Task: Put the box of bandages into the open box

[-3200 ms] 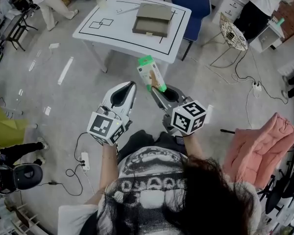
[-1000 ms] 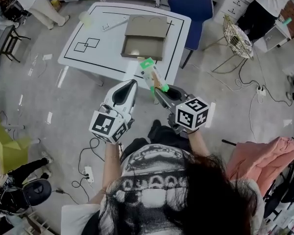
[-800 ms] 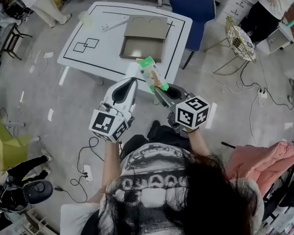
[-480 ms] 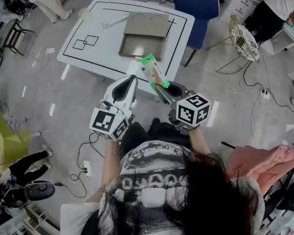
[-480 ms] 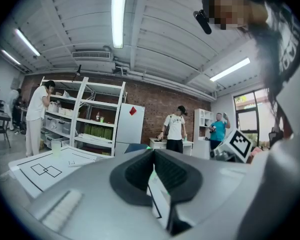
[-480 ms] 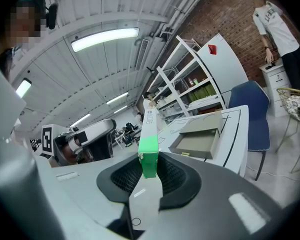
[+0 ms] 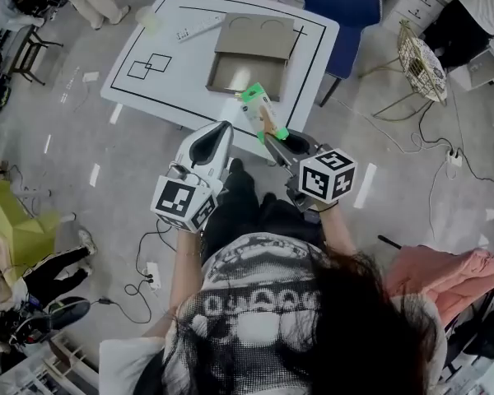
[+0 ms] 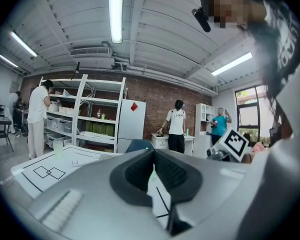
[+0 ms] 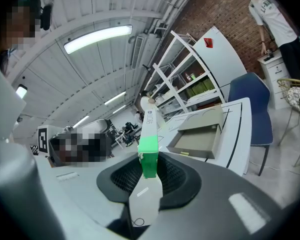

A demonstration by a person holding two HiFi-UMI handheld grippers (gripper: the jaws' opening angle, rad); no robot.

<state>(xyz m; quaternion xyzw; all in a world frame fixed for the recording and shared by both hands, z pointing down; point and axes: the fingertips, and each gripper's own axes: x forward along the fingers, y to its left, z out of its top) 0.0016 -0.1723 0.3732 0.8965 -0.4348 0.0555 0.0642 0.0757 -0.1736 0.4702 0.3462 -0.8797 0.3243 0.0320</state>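
The box of bandages [image 7: 260, 112], slim and pale with green ends, sticks up and forward from my right gripper [image 7: 273, 138], which is shut on its lower end. In the right gripper view the box of bandages [image 9: 149, 134] rises between the dark pads of the right gripper [image 9: 149, 170]. The open box [image 7: 245, 71], flat grey-brown cardboard with its lid folded back, lies on the white table [image 7: 148, 39] just beyond the held box. It shows again in the right gripper view as the open box [image 9: 200, 134]. My left gripper [image 7: 221, 130] hovers beside the right one, shut and holding nothing.
A blue chair [image 7: 339, 2] stands at the table's far right. A wire basket [image 7: 420, 56] and floor cables lie to the right, a pink cushion [image 7: 445, 274] behind. A cup [image 7: 148, 20] and a white strip [image 7: 199, 30] sit on the table. A power strip [image 7: 152, 274] lies by my left foot.
The table and open box have drawn closer to both grippers. The held box of bandages now reaches over the table's near edge. Both grips look unchanged.
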